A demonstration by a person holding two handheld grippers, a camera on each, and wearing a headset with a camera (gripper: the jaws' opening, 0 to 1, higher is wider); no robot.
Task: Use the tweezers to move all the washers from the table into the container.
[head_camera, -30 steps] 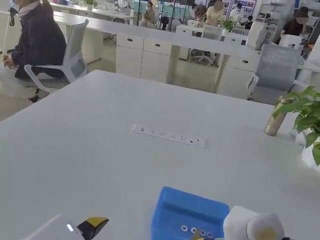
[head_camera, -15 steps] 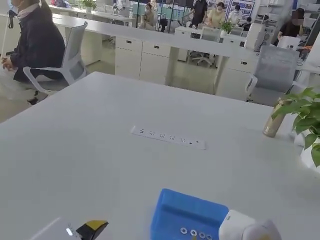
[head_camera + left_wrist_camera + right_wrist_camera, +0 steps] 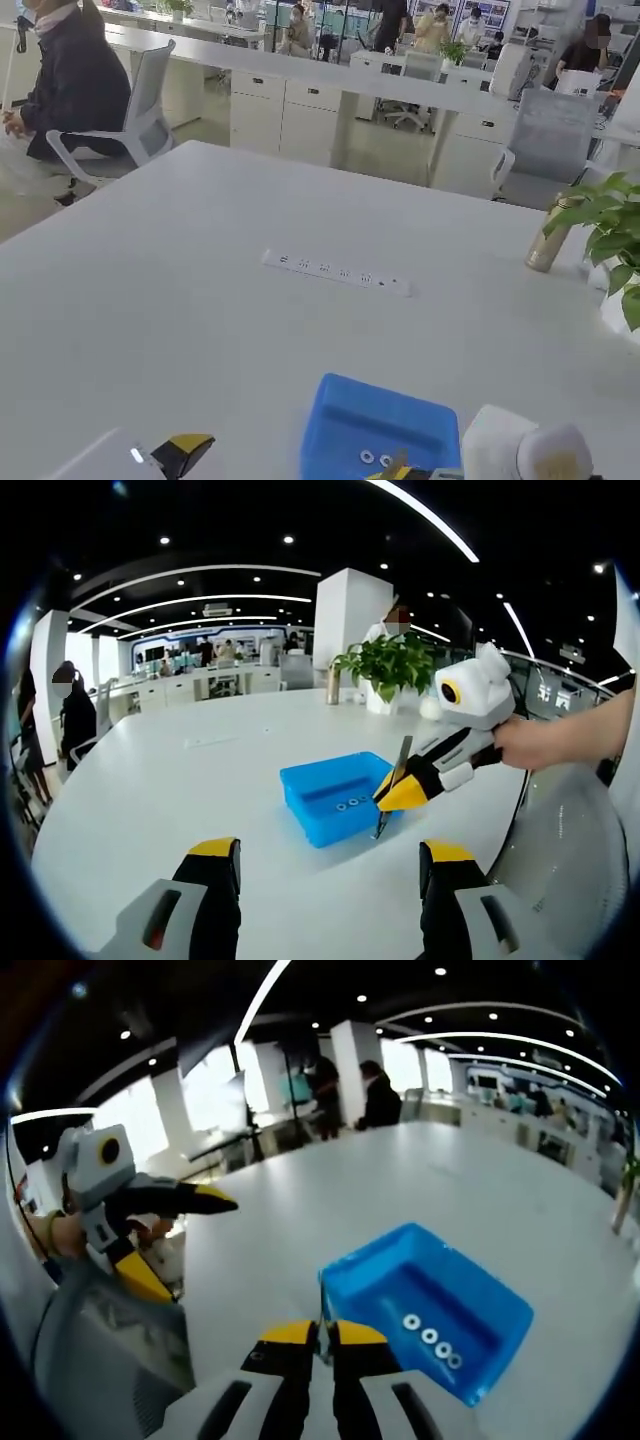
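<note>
- The blue container [image 3: 345, 415] sits on the white table [image 3: 200, 300] close to its near edge, well short of the power strip [image 3: 335, 272] at the table's middle.
- 4 washers [image 3: 433, 1340] lie in a row on the container's floor in the right gripper view. The head view shows 2 of them clearly.
- The right gripper [image 3: 322, 1332] has its jaws pinched together on the tweezers [image 3: 403, 755].
- The tweezers slant down toward the container's near corner. Whether the tips carry a washer is too small to tell.
- The left gripper [image 3: 328, 848] hangs over the table to the left of the container, by the near edge. Its jaws are spread wide with nothing between them.
- The table around the container looks bare of washers, though the strip nearest the person is cut off in the head view.
- Judged from this, the job is nearly or fully done. What may be left is 1 last drop into the container and a check along the near edge for strays.
</note>
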